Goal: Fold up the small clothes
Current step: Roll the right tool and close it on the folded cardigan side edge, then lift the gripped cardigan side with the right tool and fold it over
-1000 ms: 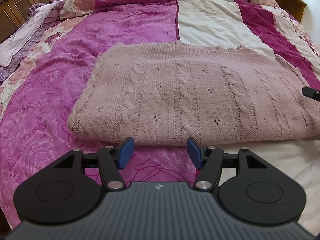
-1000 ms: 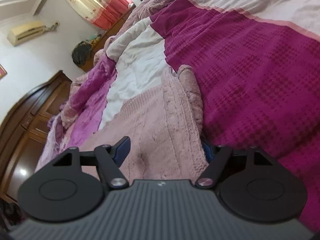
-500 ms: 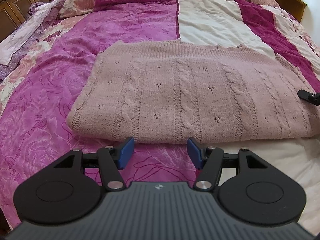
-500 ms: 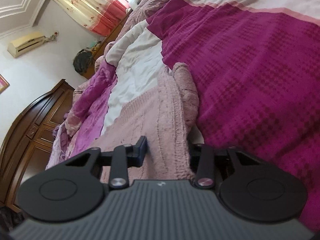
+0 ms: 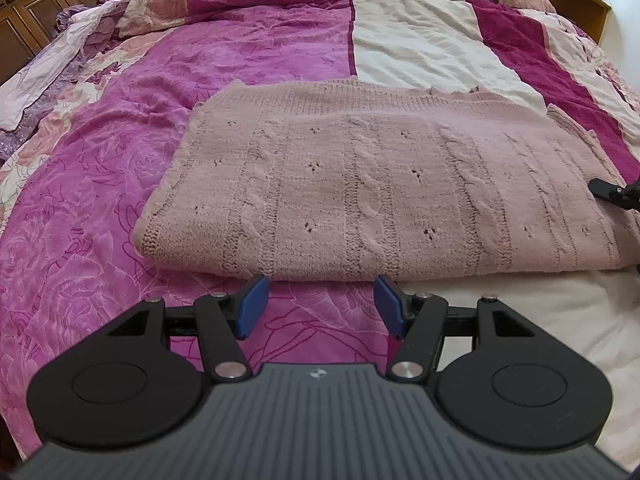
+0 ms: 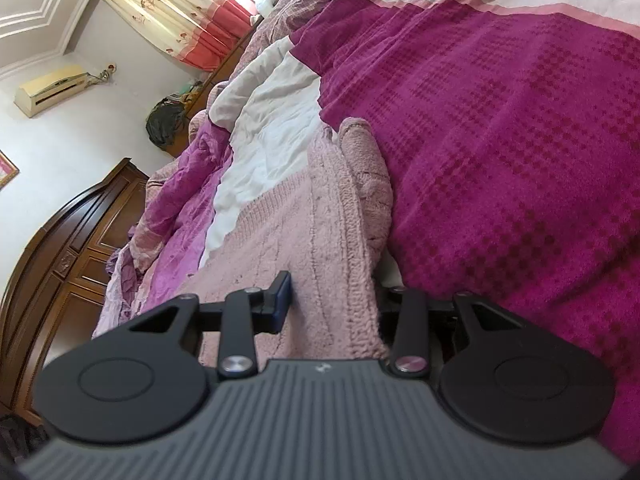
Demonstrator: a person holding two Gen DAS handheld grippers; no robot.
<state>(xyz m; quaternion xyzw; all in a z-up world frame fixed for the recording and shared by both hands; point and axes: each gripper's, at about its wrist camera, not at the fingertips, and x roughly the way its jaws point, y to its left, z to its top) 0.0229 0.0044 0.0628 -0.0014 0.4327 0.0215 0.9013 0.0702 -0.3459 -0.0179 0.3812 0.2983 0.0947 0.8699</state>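
My right gripper [image 6: 332, 300] has closed since a second ago; its jaws now clamp the near right edge of the one dusty-pink cable-knit sweater [image 5: 384, 184], which earlier sat loose between them. My left gripper [image 5: 318, 306] has not moved, jaws wide and empty just short of the sweater's near fold. The sweater lies folded flat, with small eyelet holes, on the magenta, pink and white patchwork bedspread [image 5: 256, 48]. Beyond the sweater stands one dark wooden wardrobe [image 6: 68, 256].
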